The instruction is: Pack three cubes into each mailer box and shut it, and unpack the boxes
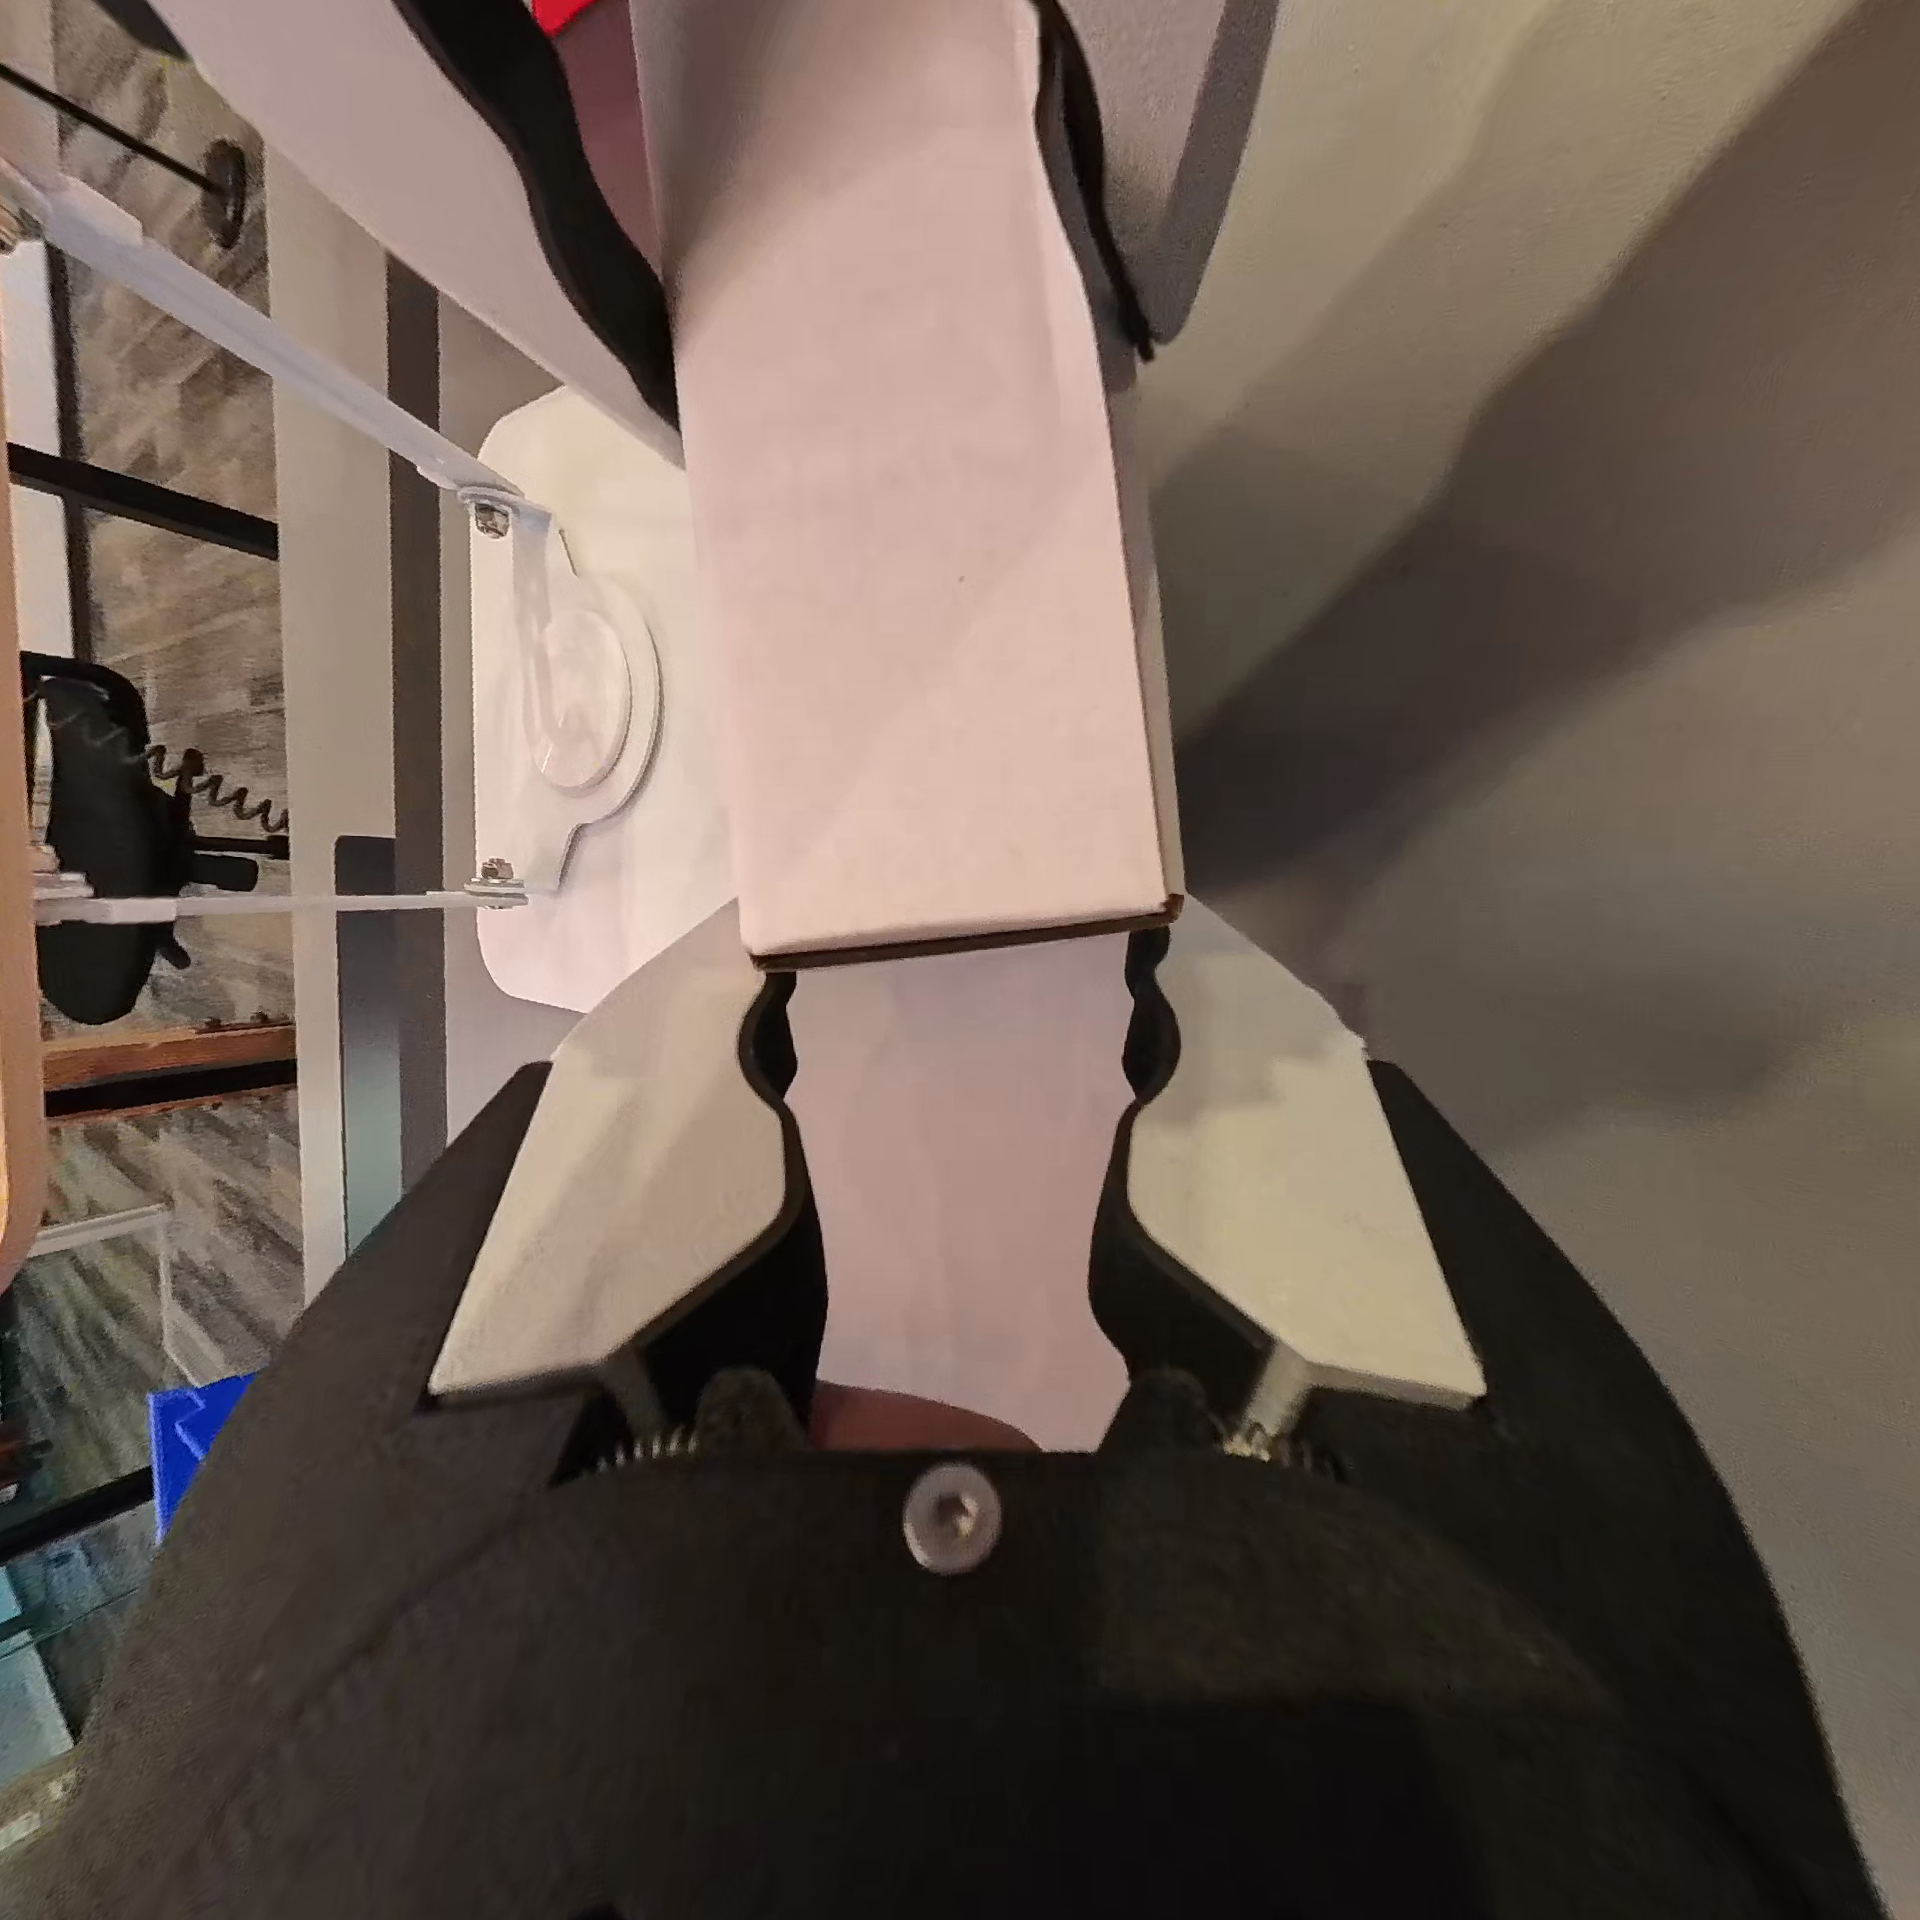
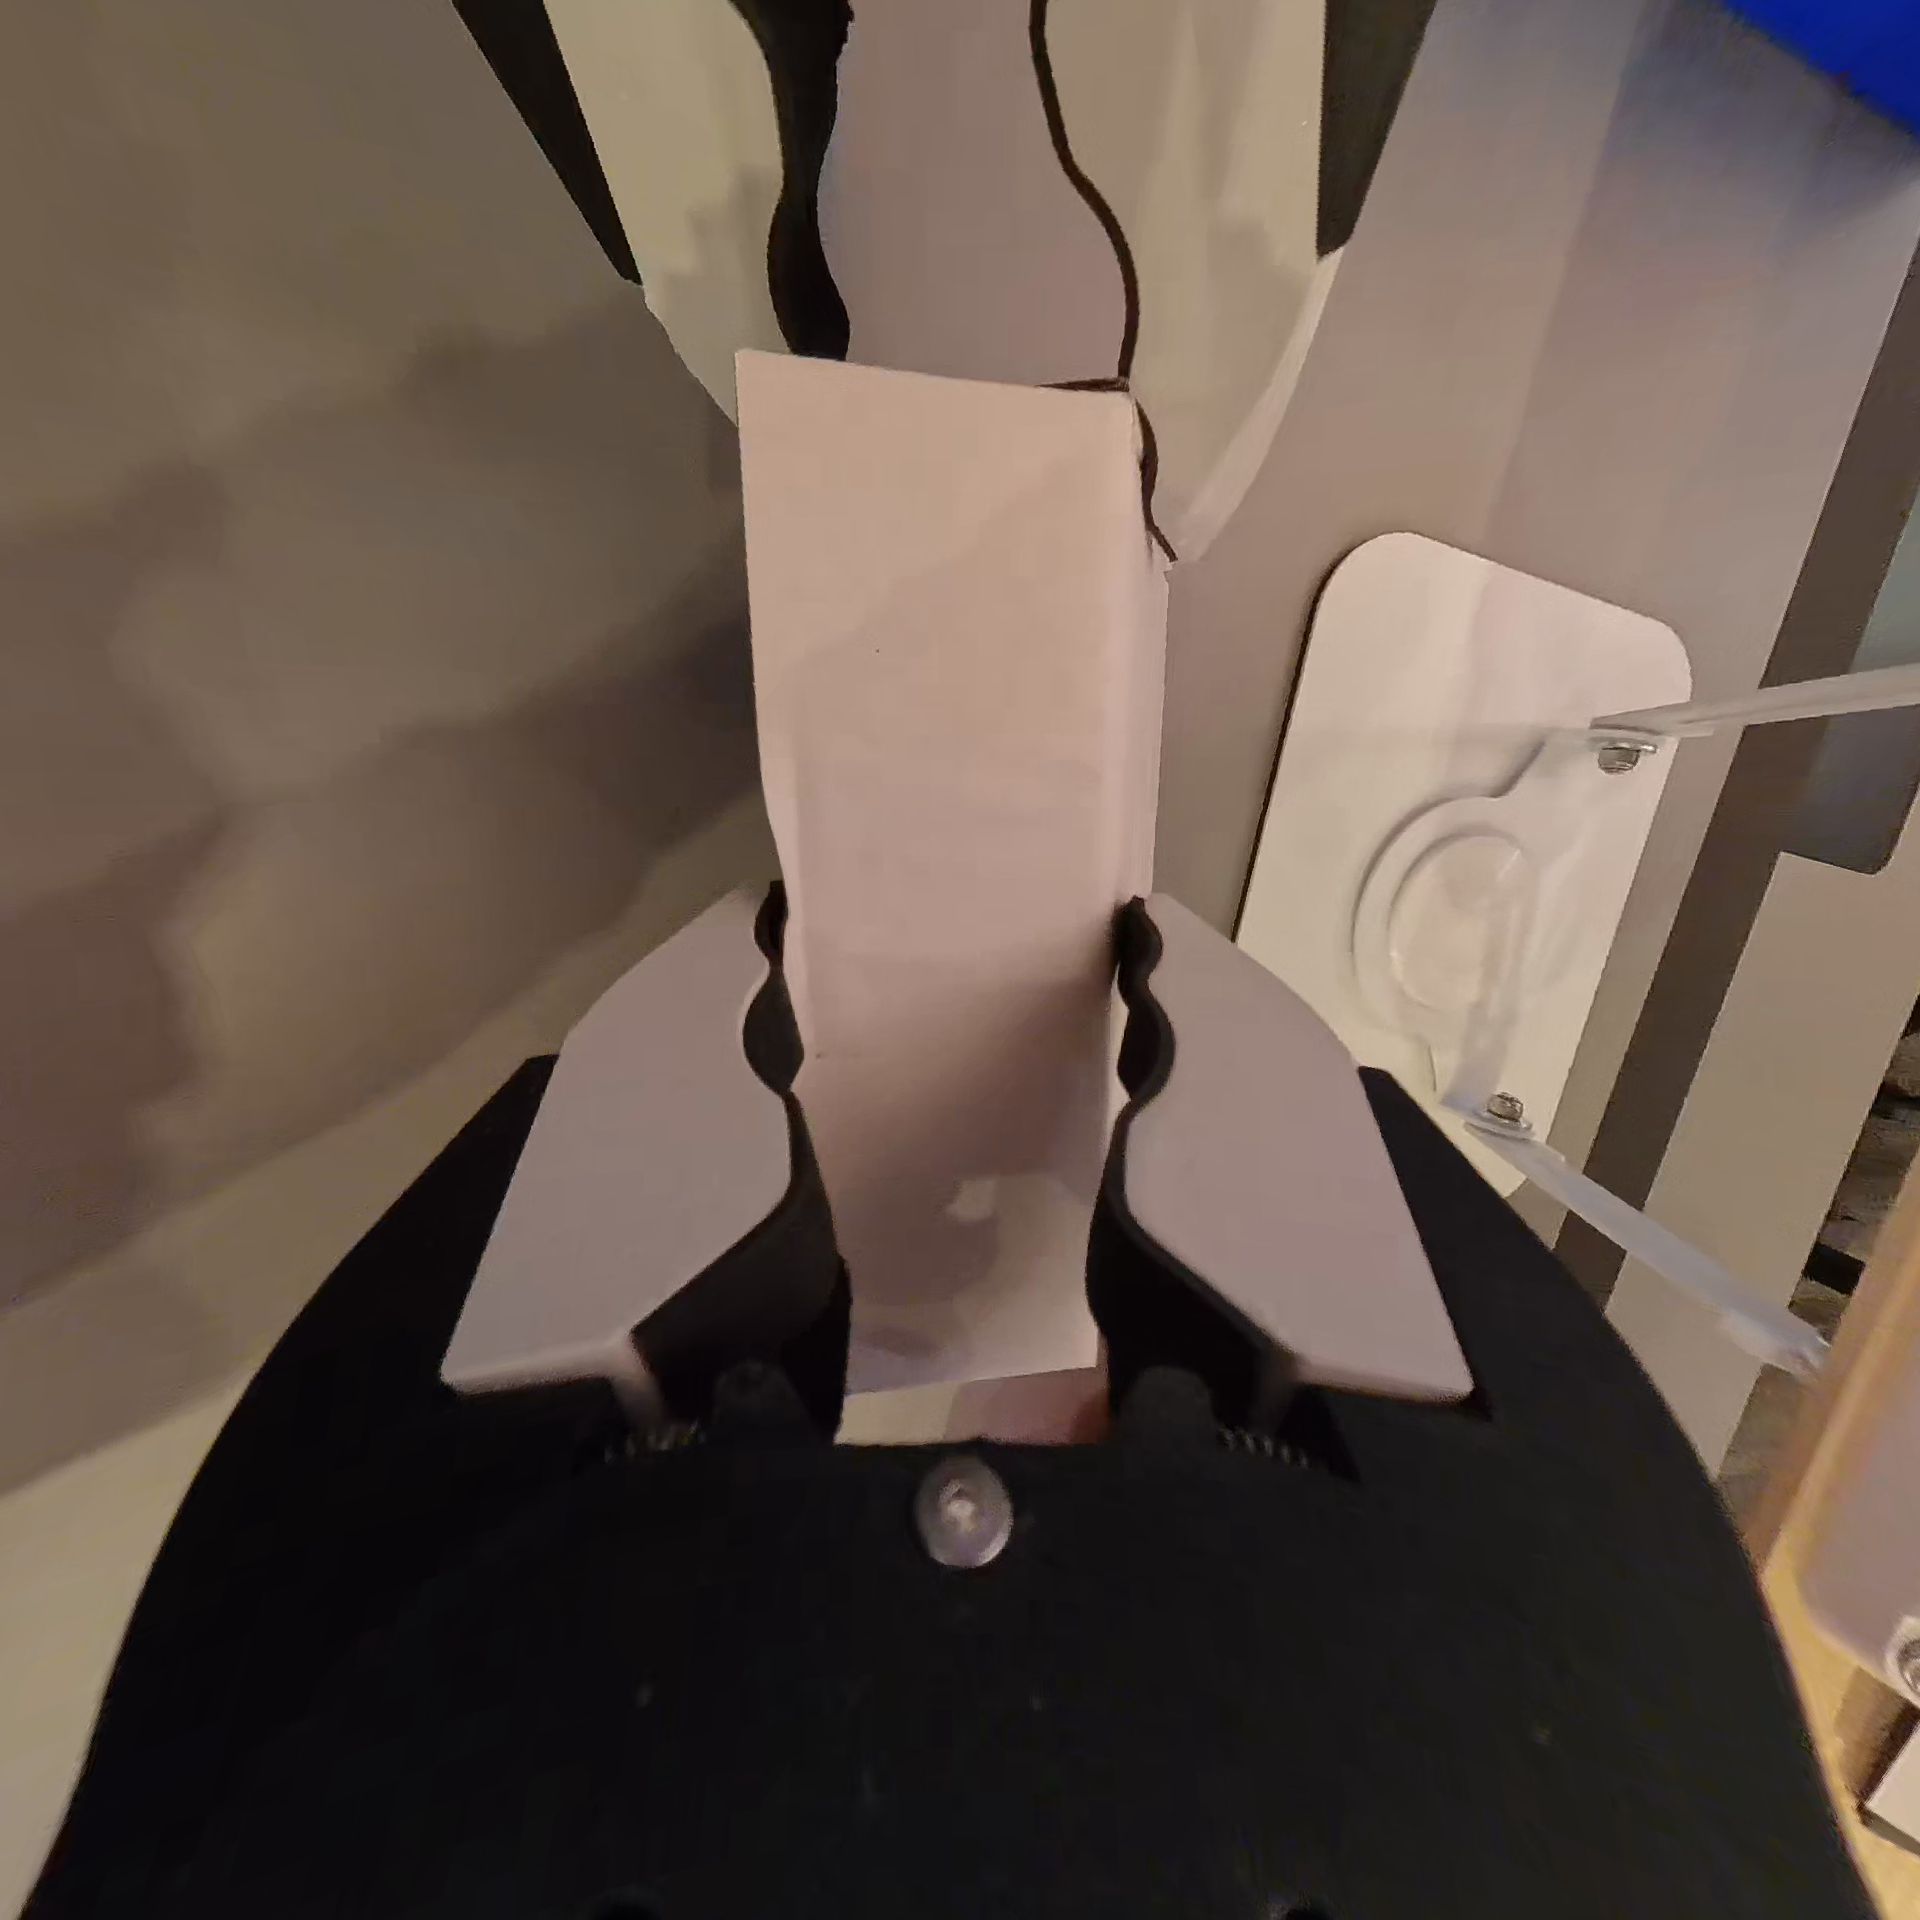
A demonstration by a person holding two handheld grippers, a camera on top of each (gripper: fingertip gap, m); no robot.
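Note:
A white mailer box (image 1: 914, 623) is held shut between both grippers, one at each end. In the left wrist view my left gripper (image 1: 956, 977) has its black pads pressed on the near end of the box. My right gripper (image 1: 862, 156) clamps the far end at the top of that view. In the right wrist view the same box (image 2: 935, 644) sits between the pads of my right gripper (image 2: 954, 914), and my left gripper (image 2: 945, 208) grips the far end. No cubes are in view; the inside of the box is hidden.
A white mounting plate with a clear round disc and thin clear bars (image 1: 582, 707) stands close beside the box, and shows in the right wrist view (image 2: 1455, 883). A pale grey surface (image 1: 1558, 623) fills the other side. A blue bin (image 1: 197, 1444) lies farther off. The left gripper's tips are roughly 8 centimetres from the right gripper's.

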